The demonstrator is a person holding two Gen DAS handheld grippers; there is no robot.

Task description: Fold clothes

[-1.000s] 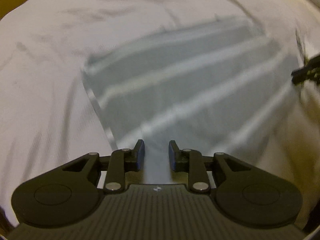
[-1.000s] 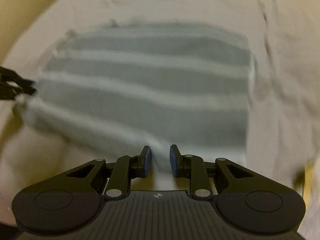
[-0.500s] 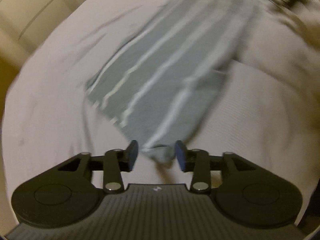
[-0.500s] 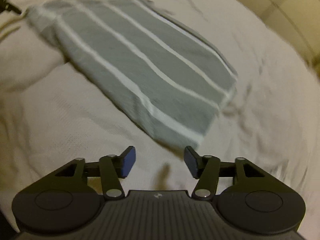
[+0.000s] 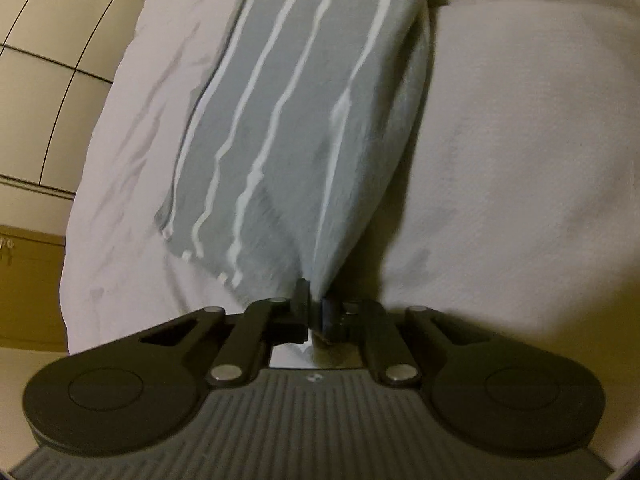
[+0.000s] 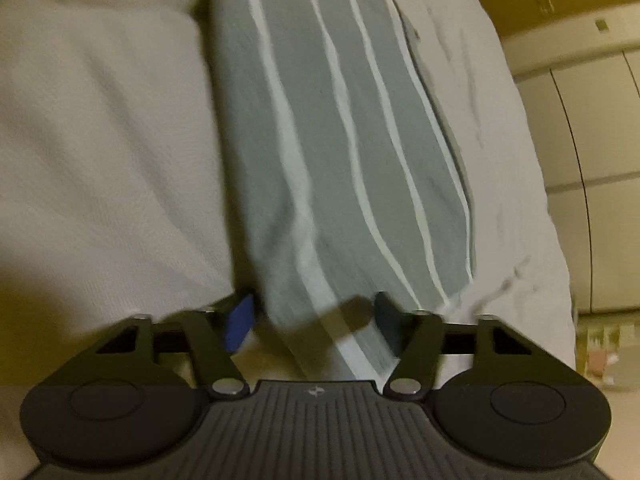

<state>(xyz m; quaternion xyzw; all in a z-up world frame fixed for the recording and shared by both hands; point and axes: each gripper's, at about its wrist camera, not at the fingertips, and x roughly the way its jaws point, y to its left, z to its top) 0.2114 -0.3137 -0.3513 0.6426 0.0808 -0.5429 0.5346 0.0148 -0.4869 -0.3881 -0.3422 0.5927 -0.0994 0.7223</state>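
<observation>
Since the prior frames the left gripper [image 5: 315, 307] has clamped the shirt [image 5: 304, 120] corner. Right gripper [image 6: 314, 322] jaws apart, straddling the shirt edge, frame centre, on the bed [image 5: 520, 160].

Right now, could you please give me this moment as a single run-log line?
left gripper: shut on striped cloth corner | right gripper: open, straddling cloth edge | cloth lies on white bedding
</observation>
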